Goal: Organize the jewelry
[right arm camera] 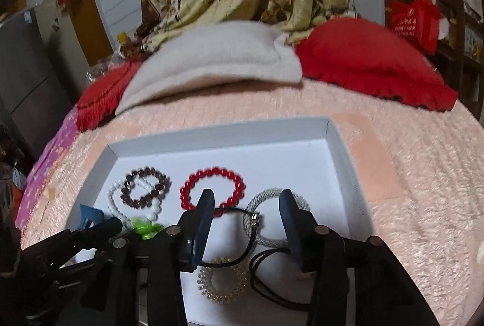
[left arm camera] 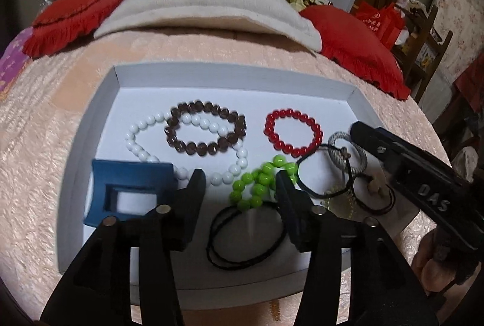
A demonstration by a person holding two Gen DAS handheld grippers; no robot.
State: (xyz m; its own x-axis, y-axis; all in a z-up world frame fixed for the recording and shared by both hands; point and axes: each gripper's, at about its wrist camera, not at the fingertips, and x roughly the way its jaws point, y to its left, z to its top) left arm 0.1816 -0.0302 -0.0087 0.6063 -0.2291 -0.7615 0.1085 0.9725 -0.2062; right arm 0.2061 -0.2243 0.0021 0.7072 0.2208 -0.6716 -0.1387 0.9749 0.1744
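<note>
Both jaws open, nothing gripped. Left gripper (left arm camera: 240, 179) straddles green bead bracelet (left arm camera: 260, 187) in white tray (left arm camera: 236, 76) on bed. Likely next: lower, close on bead cluster; avoid black hair tie (left arm camera: 245, 235) beneath. Right gripper (right arm camera: 246, 200) hovers w/ grey braided band (right arm camera: 273, 217) between its fingers.

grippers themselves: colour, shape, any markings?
Both are matte black plastic linkage frames with round silver pivot pins. The left gripper and right gripper each end in two flat, dark navy-black wedge fingers. Raised "DAS" lettering marks the right gripper's side. No cables or sleeves visible.
</note>
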